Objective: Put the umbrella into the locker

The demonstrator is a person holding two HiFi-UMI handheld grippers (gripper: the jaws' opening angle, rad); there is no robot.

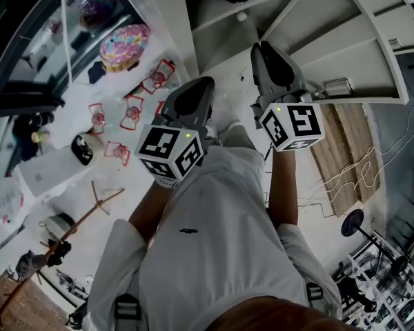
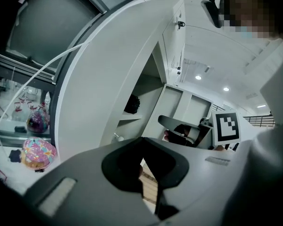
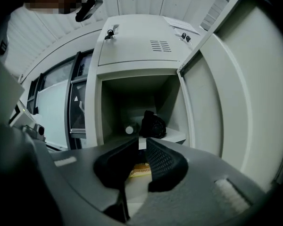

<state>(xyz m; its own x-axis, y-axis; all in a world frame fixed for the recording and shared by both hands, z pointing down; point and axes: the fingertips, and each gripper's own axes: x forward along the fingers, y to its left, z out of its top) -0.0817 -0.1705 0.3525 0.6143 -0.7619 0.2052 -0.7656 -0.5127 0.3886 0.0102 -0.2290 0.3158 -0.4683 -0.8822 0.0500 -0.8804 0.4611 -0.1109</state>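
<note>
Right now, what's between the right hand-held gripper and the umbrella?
Nothing; the right gripper view shows bare air from the hand-held gripper to the umbrella on the locker shelf.

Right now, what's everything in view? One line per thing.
locker: one, white, door open, ahead of both grippers
umbrella: one, black, folded, on the locker's shelf
round item: one, white, just left of the umbrella
keys: at least one set, dark, in the upper door's lock
box: one, pink floral, far left in the head view
red-framed items: several, red, below the box
wooden stand: one, brown, lower left
slatted board: one, brown, on the floor at right
shirt: one, white, on the person
left gripper: grey, jaws together, empty
right gripper: grey, jaws a sliver apart, empty
</note>
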